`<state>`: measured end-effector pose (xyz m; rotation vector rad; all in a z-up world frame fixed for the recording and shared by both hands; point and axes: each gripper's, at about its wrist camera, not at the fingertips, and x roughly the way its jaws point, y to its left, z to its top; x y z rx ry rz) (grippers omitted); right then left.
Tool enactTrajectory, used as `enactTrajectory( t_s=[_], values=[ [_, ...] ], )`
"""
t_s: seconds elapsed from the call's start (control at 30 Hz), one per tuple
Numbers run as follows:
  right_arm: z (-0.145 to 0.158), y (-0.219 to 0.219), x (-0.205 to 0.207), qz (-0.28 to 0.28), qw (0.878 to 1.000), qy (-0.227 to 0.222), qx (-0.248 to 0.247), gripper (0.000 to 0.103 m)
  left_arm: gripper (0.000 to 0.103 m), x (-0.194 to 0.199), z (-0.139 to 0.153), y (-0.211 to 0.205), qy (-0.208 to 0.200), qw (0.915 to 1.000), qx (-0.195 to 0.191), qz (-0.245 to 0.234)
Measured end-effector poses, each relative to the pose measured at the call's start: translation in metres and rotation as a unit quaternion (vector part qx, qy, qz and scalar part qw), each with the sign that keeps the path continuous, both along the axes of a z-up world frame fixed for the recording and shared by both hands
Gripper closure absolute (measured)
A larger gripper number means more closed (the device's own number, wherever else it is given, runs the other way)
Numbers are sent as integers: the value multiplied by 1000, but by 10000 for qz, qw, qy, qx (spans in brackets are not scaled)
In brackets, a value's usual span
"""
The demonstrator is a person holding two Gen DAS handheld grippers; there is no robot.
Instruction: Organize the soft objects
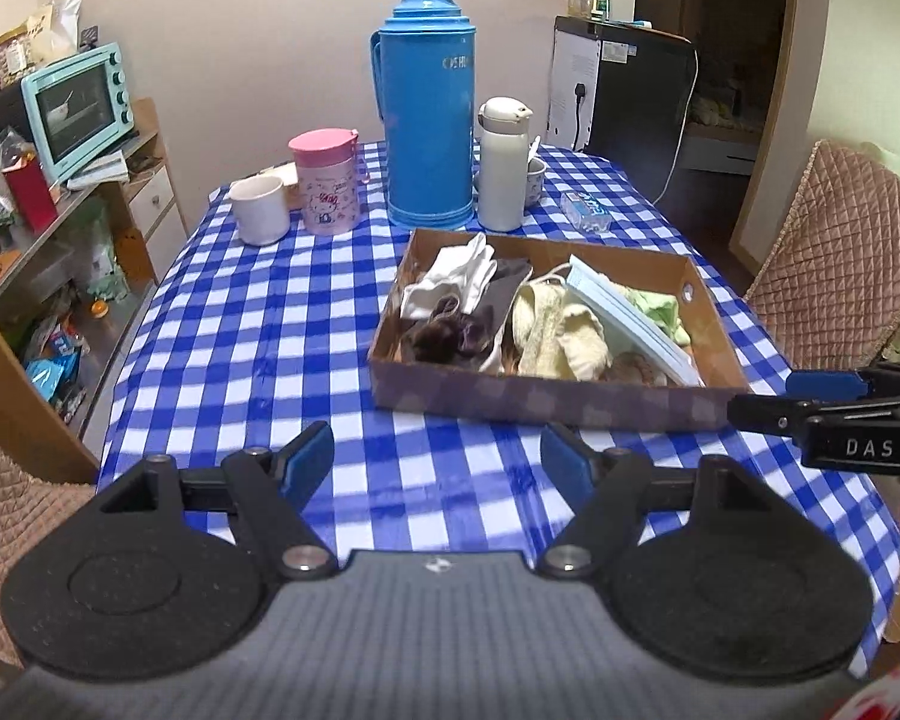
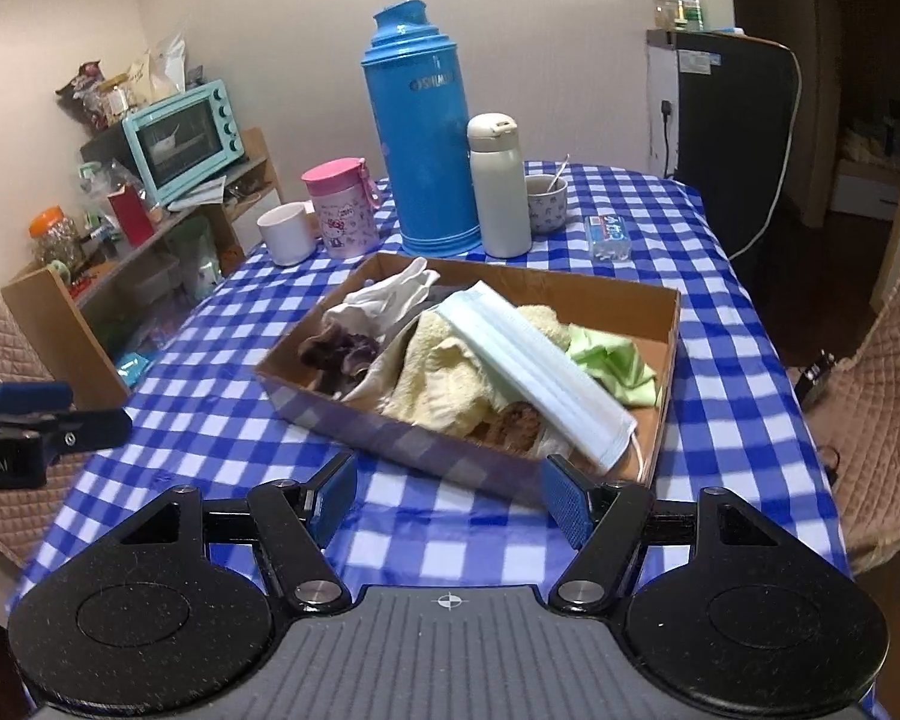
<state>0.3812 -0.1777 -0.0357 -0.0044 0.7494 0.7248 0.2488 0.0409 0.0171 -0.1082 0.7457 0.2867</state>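
Left wrist view: the left gripper (image 1: 437,461) hangs over bare checked tablecloth (image 1: 240,330), jaws spread wide, nothing between its blue pads.
Right wrist view: the right gripper (image 2: 447,493) sits just short of the near wall of the cardboard box (image 2: 402,432), jaws parted and empty.
Soft things: all of them lie inside the box, none on the cloth: a white glove (image 2: 390,294) at the back, a dark scrunchie (image 2: 336,354) on the left, a yellow towel (image 2: 444,372) in the middle, a green cloth (image 2: 615,360) on the right.
Face mask: the blue face mask (image 2: 534,366) lies slantwise on top of the pile, one end poking over the near right corner with its ear loop hanging.
Background: a blue thermos (image 2: 423,138), a white bottle (image 2: 498,186), a pink tumbler (image 2: 342,210) and a white mug (image 2: 285,234) stand behind the box, apart from it.
Stage: probably near done, with both claws free and everything boxed.
Doing it well: if any tidying remains, I would nudge the overhanging end of the mask inward, pinching the fabric and not the loop, and approach from above so the box is not shoved toward the bottles.
Risk: the light box may slide on the slick cloth; the other claw could steady its wall.
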Motion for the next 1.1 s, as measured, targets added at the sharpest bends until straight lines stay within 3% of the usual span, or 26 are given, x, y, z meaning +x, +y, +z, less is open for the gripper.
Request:
enactTrajectory(
  t_s=[0.57, 1.1],
  values=[
    [6, 7, -137, -16, 9990, 451, -36, 35, 29, -125, -4, 3, 373, 9987, -339, -84],
    [8, 0, -220, -109, 9977, 660, -106, 35, 29, -205, -13, -8, 594, 9969, -473, -184]
  ],
)
